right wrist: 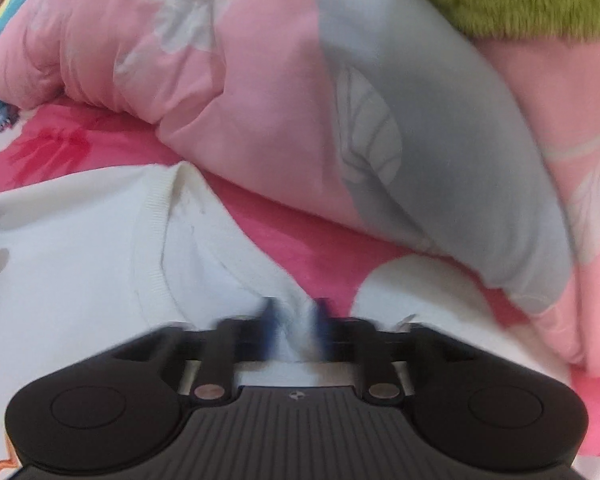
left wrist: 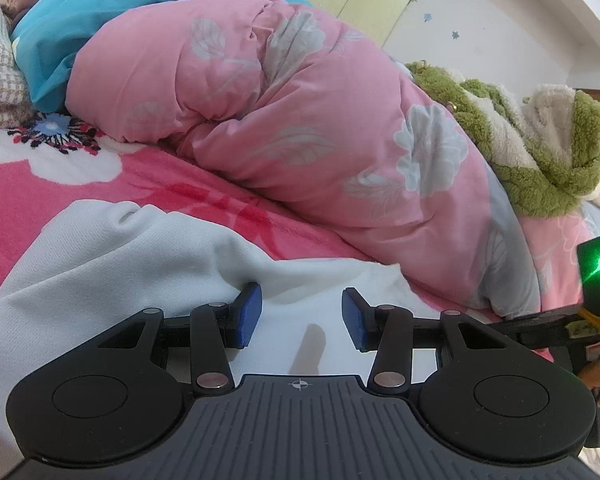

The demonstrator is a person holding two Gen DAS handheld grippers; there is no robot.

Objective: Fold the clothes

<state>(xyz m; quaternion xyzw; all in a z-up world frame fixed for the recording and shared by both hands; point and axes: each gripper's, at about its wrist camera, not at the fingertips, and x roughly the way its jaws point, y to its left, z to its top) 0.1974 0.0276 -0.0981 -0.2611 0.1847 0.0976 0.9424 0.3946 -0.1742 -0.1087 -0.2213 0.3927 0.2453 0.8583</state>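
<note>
bed: pink floral fleece bed sheet (left wrist: 40,184), carries everything
quilt: puffy pink leaf-print quilt (left wrist: 300,120), heaped behind garment
garment: white knit garment (left wrist: 120,264), flat on bed
left gripper (left wrist: 302,318): jaws half open, hovering over garment, gripping nothing
right gripper (right wrist: 294,326): jaws pinched on a ridge of garment cloth; blurred

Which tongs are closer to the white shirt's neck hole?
Right. The right tongs pinch the white shirt just beside its ribbed collar. The left tongs hover open over plain cloth farther away.
</note>
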